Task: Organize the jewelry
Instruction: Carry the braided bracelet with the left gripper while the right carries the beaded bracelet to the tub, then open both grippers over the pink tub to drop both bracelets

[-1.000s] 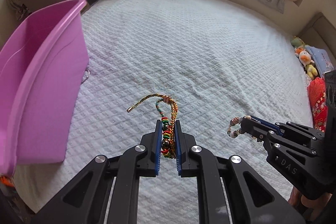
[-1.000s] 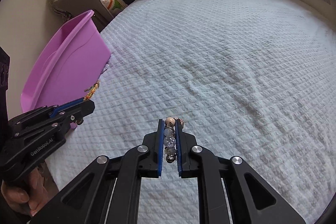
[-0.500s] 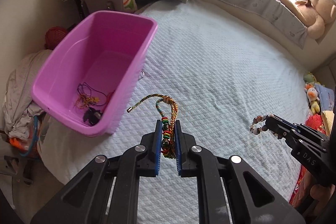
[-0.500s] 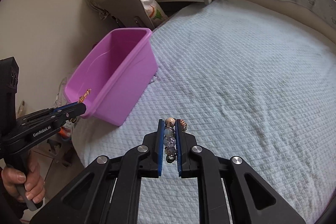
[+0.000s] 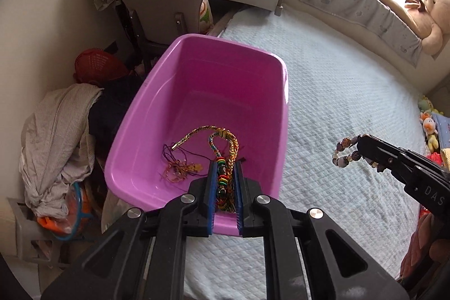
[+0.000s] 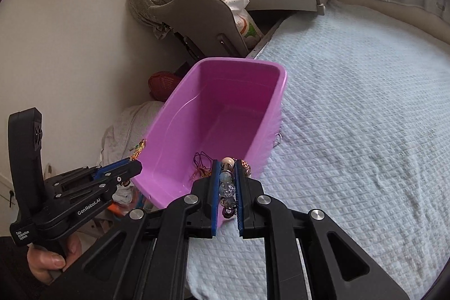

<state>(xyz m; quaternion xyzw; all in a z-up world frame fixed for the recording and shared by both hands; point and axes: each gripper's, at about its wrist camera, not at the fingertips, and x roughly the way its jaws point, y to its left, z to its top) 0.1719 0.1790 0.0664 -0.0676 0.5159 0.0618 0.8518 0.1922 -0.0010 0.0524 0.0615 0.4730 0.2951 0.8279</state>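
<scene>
Your left gripper (image 5: 223, 173) is clamped on the braided cord bracelet (image 5: 225, 156), which hangs over the near end of the purple bin (image 5: 284, 103), and your right gripper (image 6: 227, 179) is clenched on the beaded bracelet (image 6: 227, 187), held at the bin's near right side and not yet clearly over the opening. Deeper in the bin, a tangle of thin cords and gold charms (image 5: 180, 167) already lies on the floor. Judging by that, sorting is partly done: both bracelets still need dropping in, while the quilted bed cover (image 5: 351, 108) beyond the bin shows no other jewelry.
</scene>
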